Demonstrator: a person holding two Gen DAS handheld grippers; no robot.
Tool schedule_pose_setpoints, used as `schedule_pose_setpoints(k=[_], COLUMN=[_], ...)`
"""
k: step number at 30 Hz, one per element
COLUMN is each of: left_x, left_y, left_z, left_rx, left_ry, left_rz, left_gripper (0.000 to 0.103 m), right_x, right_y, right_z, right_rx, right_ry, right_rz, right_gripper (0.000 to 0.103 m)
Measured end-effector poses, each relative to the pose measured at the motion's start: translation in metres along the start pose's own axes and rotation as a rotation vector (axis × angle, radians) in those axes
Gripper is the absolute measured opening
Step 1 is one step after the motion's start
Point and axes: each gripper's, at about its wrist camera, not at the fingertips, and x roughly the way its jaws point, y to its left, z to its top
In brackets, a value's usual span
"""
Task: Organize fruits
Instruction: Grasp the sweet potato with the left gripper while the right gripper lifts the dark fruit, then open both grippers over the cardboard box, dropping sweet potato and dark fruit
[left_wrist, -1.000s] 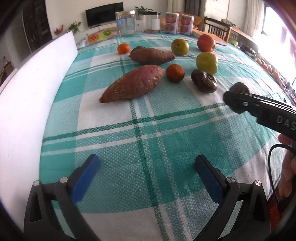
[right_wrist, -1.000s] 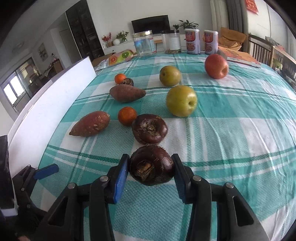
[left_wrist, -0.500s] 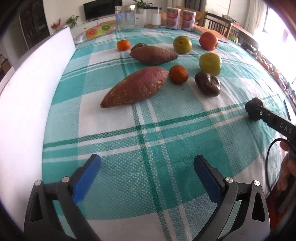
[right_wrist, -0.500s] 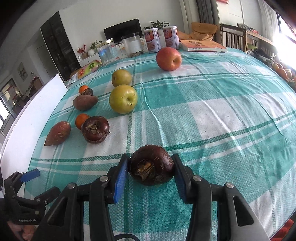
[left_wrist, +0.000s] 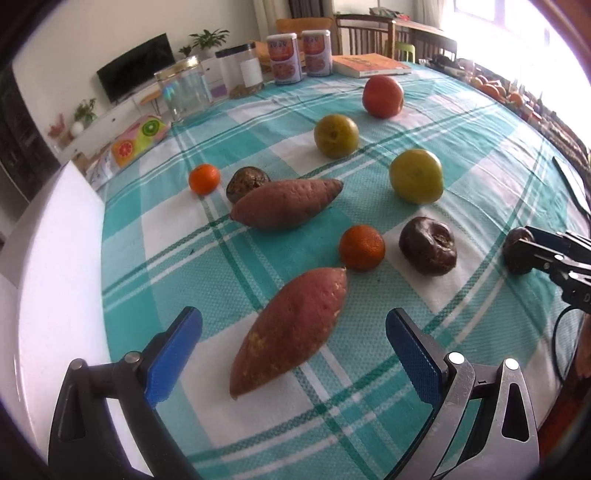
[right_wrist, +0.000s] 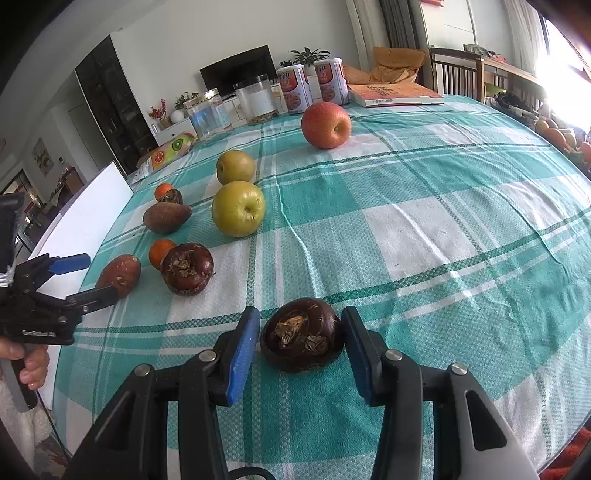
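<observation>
fruits and roots lie spread over the left half of a checked cloth (right_wrist: 424, 192). the right gripper (right_wrist: 301, 339) has a dark round fruit (right_wrist: 301, 336) between its blue pads, low in the middle of the right wrist view; the right pad touches its side, the left pad shows a thin gap, so whether it is truly pinched i cannot tell. it rests on the cloth. it looks hard-shelled, light and apt to roll, so take it across its widest part, away from the dry stem tuft on top

the left gripper (left_wrist: 293, 354) stands wide and holds nothing, with the near sweet potato (left_wrist: 295, 328) lying lengthwise between its jaws, untouched. that root looks heavy, stiff and rough, tapering at both ends; a hold across the thick middle should keep it from swinging

above it in the left wrist view: an orange (left_wrist: 362, 247) touching the potato's tip, a second dark fruit (left_wrist: 427, 245) just beside that, a yellow apple (left_wrist: 416, 176), a greenish pear (left_wrist: 336, 136), a red apple (left_wrist: 382, 96), a second sweet potato (left_wrist: 286, 205) with a third dark fruit (left_wrist: 246, 181) tucked behind it, and a small orange (left_wrist: 204, 179). apples bruise, so set them down softly

a white board (left_wrist: 55, 277) walls the left edge of the frame. jars (right_wrist: 207, 114) and tins (right_wrist: 312, 88) line the far edge. the right half of the cloth is bare and gives the most room; the table edge runs close below both grippers
</observation>
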Motion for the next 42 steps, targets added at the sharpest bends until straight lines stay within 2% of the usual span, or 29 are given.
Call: schedule_pose_setpoints(k=[2, 3, 5, 7, 13, 15, 16, 17, 19, 20, 21, 23, 24, 26, 29, 31, 33, 35, 38, 42], left_x=[0.008, 0.013, 0.016, 0.013, 0.002, -0.003, -0.005, -0.007, -0.012, -0.015, -0.017, -0.025, -0.031, -0.05, -0.094, -0.127, -0.16, -0.186, -0.205, -0.202], left_y=[0.003, 0.004, 0.006, 0.006, 0.01, 0.01, 0.01, 0.009, 0.007, 0.007, 0.006, 0.009, 0.012, 0.018, 0.03, 0.043, 0.059, 0.081, 0.121, 0.181], left_z=[0.0, -0.001, -0.003, -0.006, -0.021, -0.027, -0.03, -0.034, -0.04, -0.043, -0.044, -0.048, -0.05, -0.053, -0.059, -0.065, -0.07, -0.076, -0.095, -0.142], left_rx=[-0.004, -0.015, -0.034, -0.04, -0.154, -0.198, -0.216, -0.232, -0.254, -0.263, -0.274, -0.31, -0.334, -0.388, -0.471, -0.52, -0.546, -0.563, -0.62, -0.783], left_ry=[0.022, 0.047, 0.064, 0.055, 0.056, 0.061, 0.065, 0.067, 0.061, 0.056, 0.052, 0.037, 0.027, -0.004, -0.074, -0.135, -0.201, -0.259, -0.299, -0.249], left_rz=[-0.008, -0.024, -0.03, -0.018, -0.064, -0.088, -0.101, -0.113, -0.124, -0.122, -0.12, -0.128, -0.143, -0.184, -0.254, -0.293, -0.29, -0.224, -0.077, 0.105], left_gripper=[0.083, 0.059, 0.058, 0.051, 0.049, 0.049, 0.049, 0.049, 0.049, 0.049, 0.049, 0.049, 0.049, 0.049, 0.049, 0.049, 0.049, 0.049, 0.049, 0.049], right_x=[0.0, 0.001, 0.002, 0.002, 0.002, 0.002, 0.001, 0.001, 0.001, 0.003, 0.006, 0.005, 0.003, -0.005, -0.016, -0.024, -0.033, -0.039, -0.041, -0.031], right_y=[-0.009, -0.014, -0.019, -0.019, -0.015, -0.011, -0.009, -0.006, 0.001, 0.005, 0.009, 0.019, 0.021, 0.018, 0.017, 0.036, 0.07, 0.115, 0.198, 0.301], right_z=[0.0, 0.0, 0.001, 0.001, 0.001, 0.001, 0.001, 0.001, 0.0, -0.001, -0.002, -0.003, -0.004, -0.003, 0.002, 0.009, 0.02, 0.031, 0.04, 0.032], right_rx=[0.052, 0.077, 0.111, 0.114, 0.092, 0.067, 0.054, 0.04, -0.008, -0.035, -0.061, -0.119, -0.124, -0.083, 0.028, 0.037, 0.019, -0.022, -0.14, -0.298], right_ry=[0.004, 0.009, 0.014, 0.011, 0.016, 0.015, 0.016, 0.015, 0.019, 0.031, 0.049, 0.05, 0.05, 0.038, 0.058, 0.071, 0.076, 0.091, 0.127, 0.202], right_rz=[0.034, 0.045, 0.066, 0.076, 0.069, 0.023, 0.001, -0.002, -0.044, -0.07, -0.074, -0.129, -0.131, -0.091, 0.031, 0.12, 0.234, 0.355, 0.509, 0.644], right_gripper=[0.047, 0.046, 0.047, 0.046, 0.042, 0.049, 0.065, 0.075, 0.073, 0.058, 0.047, 0.046, 0.046, 0.046, 0.046, 0.046, 0.046, 0.046, 0.046, 0.046])
